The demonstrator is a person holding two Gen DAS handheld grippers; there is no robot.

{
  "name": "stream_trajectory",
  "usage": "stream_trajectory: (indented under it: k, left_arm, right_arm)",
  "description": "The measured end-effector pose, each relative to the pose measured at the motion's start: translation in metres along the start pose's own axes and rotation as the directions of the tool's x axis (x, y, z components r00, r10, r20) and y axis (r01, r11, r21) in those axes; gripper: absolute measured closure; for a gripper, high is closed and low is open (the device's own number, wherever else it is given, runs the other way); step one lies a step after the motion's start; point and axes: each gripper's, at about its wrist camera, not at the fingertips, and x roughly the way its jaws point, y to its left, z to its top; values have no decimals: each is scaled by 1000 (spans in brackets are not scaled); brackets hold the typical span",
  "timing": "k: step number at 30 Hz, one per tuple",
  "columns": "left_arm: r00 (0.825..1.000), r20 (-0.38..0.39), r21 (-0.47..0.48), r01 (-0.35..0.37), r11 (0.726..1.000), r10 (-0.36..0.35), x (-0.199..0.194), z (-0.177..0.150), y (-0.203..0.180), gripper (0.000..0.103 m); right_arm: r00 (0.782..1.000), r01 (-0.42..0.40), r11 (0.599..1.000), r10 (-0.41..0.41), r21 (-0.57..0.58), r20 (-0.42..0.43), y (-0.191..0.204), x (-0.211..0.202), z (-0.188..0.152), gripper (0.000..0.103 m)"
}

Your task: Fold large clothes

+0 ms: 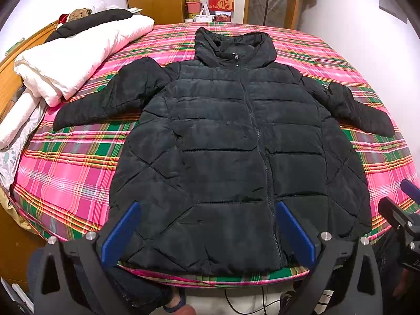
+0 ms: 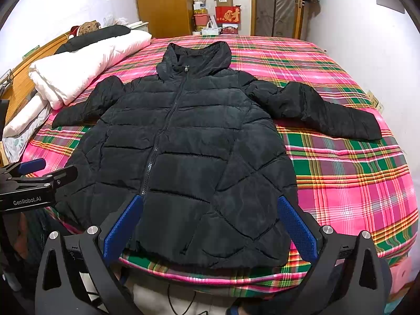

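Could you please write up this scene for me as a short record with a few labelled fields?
garment: black hooded puffer jacket, front up, zipped shut, unfolded
sleeves: both spread out to the sides
hood: flat above the collar, pointing away from the cameras
surface: pink and green plaid bedsheet
nearby: folded white duvet beside the jacket's sleeve
left gripper: jaws open, hovering over the hem, holding nothing
right gripper: jaws open, hovering over the hem, holding nothing
fold progress: not started

White walls (image 2: 341,13), wooden wardrobe (image 2: 162,2), perhaps a curtained doorway (image 2: 275,5)
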Motion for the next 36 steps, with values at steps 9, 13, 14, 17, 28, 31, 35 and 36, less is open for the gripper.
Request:
stream_trajectory:
  k: [9, 13, 14, 17, 28, 31, 35, 36]
  left_arm:
    - [1000, -5, -1, -1, 1000, 1, 1, 0, 0, 0]
    - [1000, -5, 0, 0, 1000, 0, 1, 1, 1, 0]
    - [1000, -5, 0, -1, 1000, 1, 1, 1, 1, 0]
    - [1000, -6, 0, 0, 1000, 0, 1, 0, 1, 0]
    - [1000, -9, -1, 0, 1000, 0, 2, 1, 4, 0]
    - [1000, -14, 0, 1, 1000, -1, 4, -1, 5, 0]
    - [1000, -21, 7, 2, 1000, -2, 10, 0, 7, 0]
    - [1000, -22, 9, 1, 1000, -1, 12, 2, 7, 0]
  right_arm:
    - [1000, 6, 1000, -6, 10, 0, -1, 0, 0, 1]
    - [1000, 10, 1000, -10, 9, -2, -2, 1, 0, 1]
    - [1000, 10, 1000, -10, 9, -2, -2, 1, 0, 1]
    - [1000, 7, 1000, -7, 10, -4, -3, 1, -1, 1]
    - [1000, -1, 1000, 1, 10, -8, -2, 3, -1, 1]
    - [1000, 0, 1000, 0, 7, -12, -2, 4, -2, 1]
    - [1000, -1, 1000, 1, -3, -20, 1, 7, 0, 1]
    - [1000, -5, 1000, 4, -9, -23, 2, 9, 1, 1]
